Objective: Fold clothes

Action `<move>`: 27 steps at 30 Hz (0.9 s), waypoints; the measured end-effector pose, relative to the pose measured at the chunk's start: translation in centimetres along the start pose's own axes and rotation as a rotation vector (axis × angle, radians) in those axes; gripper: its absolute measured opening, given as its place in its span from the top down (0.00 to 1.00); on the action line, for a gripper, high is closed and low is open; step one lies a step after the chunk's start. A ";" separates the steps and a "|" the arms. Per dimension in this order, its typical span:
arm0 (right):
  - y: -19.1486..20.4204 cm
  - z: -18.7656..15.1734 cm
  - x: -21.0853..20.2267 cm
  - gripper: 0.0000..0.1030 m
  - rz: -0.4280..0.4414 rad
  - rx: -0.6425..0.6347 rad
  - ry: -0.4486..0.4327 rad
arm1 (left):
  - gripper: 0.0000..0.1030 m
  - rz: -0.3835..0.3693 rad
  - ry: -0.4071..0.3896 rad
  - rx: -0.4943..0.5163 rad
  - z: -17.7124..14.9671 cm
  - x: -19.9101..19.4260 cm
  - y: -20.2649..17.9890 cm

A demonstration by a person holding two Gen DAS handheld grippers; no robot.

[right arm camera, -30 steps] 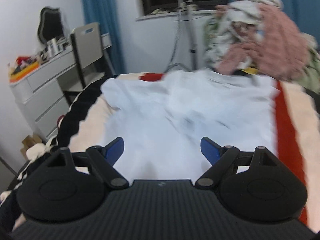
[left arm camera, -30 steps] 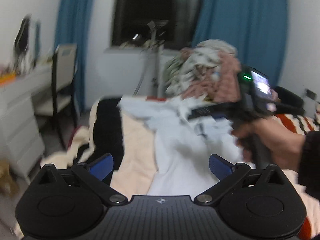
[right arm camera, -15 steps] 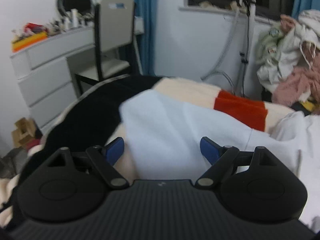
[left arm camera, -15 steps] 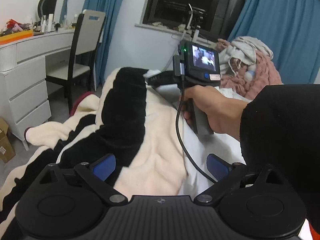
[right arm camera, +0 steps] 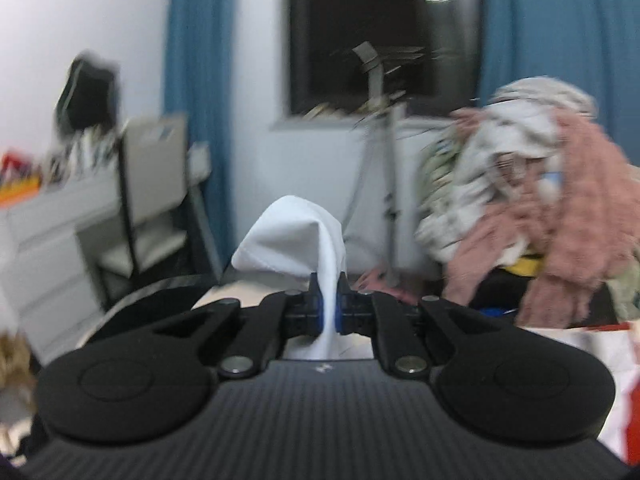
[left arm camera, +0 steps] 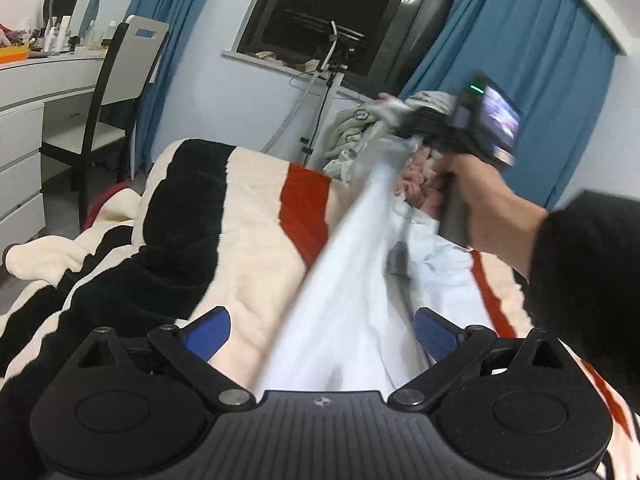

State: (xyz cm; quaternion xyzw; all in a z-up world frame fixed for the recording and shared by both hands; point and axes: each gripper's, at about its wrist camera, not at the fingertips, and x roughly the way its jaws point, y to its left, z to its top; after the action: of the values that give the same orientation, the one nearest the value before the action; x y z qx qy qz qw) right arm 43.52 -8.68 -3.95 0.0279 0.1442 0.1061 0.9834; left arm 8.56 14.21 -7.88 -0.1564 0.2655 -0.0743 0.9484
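A white garment (left arm camera: pixel 360 280) lies on the striped blanket (left arm camera: pixel 240 216) of the bed and is pulled up taut toward the far right. My right gripper (right arm camera: pixel 328 308) is shut on a fold of that garment (right arm camera: pixel 296 236), which sticks up above the blue pads. In the left wrist view the right gripper (left arm camera: pixel 404 136) is raised above the bed with the cloth hanging from it. My left gripper (left arm camera: pixel 320 330) is open and empty, low over the near end of the garment.
A pile of clothes (right arm camera: pixel 532 176) sits at the far end of the bed. A chair (left arm camera: pixel 120 92) and a white dresser (left arm camera: pixel 24 128) stand to the left. A window (left arm camera: pixel 332 16) with blue curtains and a stand are behind.
My right gripper has shut on the white garment and lifted it up and to the right. My left gripper has stayed open and now points along the garment.
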 end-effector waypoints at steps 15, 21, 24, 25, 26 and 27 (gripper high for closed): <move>-22.6 -11.2 -2.9 0.88 -0.295 0.368 0.101 | 0.02 -0.013 0.051 0.102 -1.7 3.8 -4.2; -21.8 -12.7 -2.3 0.20 -0.295 0.328 0.141 | 0.02 0.001 0.043 0.168 -1.8 5.9 -5.6; -21.1 -12.0 -3.3 0.20 -0.278 0.317 0.138 | 0.02 -0.001 0.039 0.174 -1.9 6.3 -6.1; -21.0 -11.7 -3.7 0.20 -0.277 0.312 0.139 | 0.02 -0.002 0.034 0.179 -1.9 6.2 -6.3; -20.7 -11.2 -4.7 0.20 -0.278 0.310 0.134 | 0.02 -0.004 0.028 0.185 -1.9 6.1 -6.4; -20.4 -10.7 -5.8 0.20 -0.281 0.309 0.126 | 0.02 -0.005 0.023 0.190 -1.9 6.1 -6.5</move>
State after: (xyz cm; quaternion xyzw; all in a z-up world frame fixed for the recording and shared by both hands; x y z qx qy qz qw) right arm 39.14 -29.60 -14.33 0.1513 0.2225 -0.0539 0.9616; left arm 12.30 6.22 -10.15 -0.0654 0.2677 -0.1032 0.9557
